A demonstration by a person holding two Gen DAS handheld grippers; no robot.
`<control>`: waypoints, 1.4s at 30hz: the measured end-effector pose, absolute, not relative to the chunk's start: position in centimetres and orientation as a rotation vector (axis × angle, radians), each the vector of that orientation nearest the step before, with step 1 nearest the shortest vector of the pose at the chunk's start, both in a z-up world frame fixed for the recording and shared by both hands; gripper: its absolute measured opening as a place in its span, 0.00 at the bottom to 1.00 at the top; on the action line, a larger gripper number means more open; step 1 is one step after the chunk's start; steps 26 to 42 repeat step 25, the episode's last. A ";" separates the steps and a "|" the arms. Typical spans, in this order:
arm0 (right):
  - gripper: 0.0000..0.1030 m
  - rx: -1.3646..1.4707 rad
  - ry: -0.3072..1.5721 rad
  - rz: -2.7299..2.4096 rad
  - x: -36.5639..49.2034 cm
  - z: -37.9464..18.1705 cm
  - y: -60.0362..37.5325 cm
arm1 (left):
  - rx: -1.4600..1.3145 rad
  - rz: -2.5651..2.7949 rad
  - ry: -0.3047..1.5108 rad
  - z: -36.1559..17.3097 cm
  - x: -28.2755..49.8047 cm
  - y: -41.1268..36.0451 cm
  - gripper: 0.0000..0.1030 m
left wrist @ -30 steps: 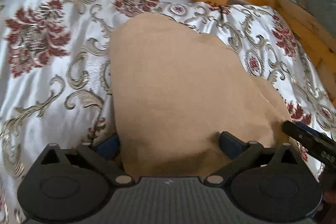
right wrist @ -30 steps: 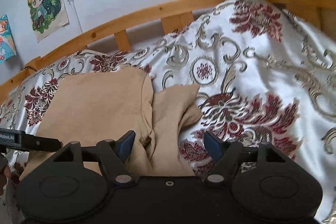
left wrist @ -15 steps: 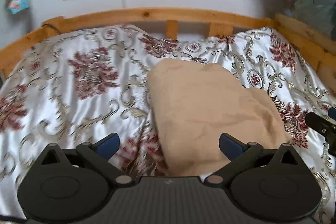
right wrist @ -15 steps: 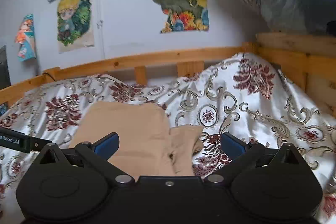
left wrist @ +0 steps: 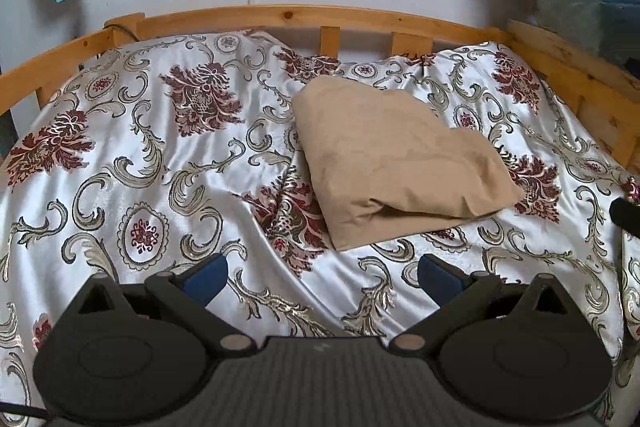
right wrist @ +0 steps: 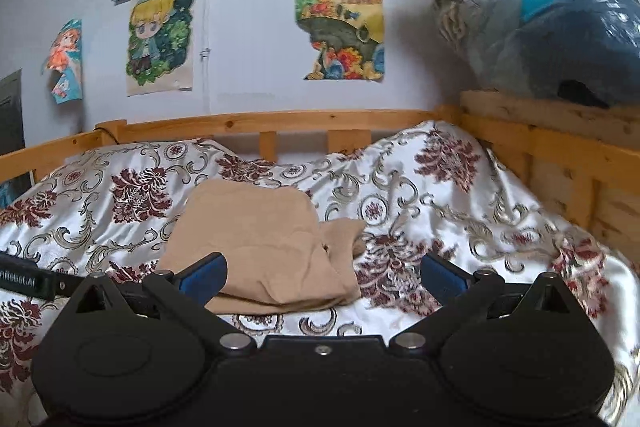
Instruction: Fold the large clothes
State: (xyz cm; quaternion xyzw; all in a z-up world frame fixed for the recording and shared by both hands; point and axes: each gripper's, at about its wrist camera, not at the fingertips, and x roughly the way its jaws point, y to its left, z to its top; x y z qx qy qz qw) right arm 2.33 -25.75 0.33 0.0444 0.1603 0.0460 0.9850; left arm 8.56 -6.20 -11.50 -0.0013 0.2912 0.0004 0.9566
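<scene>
Now both my left gripper (left wrist: pixel 322 273) and right gripper (right wrist: pixel 322 273) gape empty; the folded tan garment (left wrist: pixel 394 157) may slump open on the slick bedspread (left wrist: pixel 160 163).

Left wrist view: from near edge of bed (left wrist: pixel 120 155), angled down, facing wooden rail (left wrist: pixel 280 15)
Right wrist view: further right, aimed closer to level, more wall (right wrist: pixel 248 67)
Shared: folded tan garment (left wrist: pixel 396 163), rail, posters (right wrist: pixel 340 27)
</scene>
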 end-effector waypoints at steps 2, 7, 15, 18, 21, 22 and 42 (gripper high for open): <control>0.99 0.087 0.342 0.091 2.4 0.0 -25.8 | -0.012 0.002 0.581 -11.3 8.4 -6.1 0.99; 0.99 0.076 0.372 0.103 2.9 -0.6 -25.5 | -0.016 -0.001 0.578 -10.9 8.6 -5.9 0.99; 0.99 0.080 0.387 0.103 3.1 -0.9 -25.5 | -0.053 0.033 0.621 -11.1 9.3 -5.6 0.99; 0.99 0.081 0.389 0.102 3.1 -0.9 -25.6 | -0.038 0.012 0.614 -11.0 9.1 -5.8 0.99; 0.99 0.077 0.395 0.104 3.1 -1.0 -25.6 | -0.055 0.002 0.623 -11.0 9.1 -5.8 0.99; 0.99 0.075 0.399 0.103 3.2 -1.1 -25.5 | -0.056 0.001 0.626 -11.0 9.1 -5.9 0.99; 0.99 0.070 0.408 0.100 3.3 -1.2 -25.4 | -0.047 0.004 0.619 -11.0 9.1 -6.0 0.99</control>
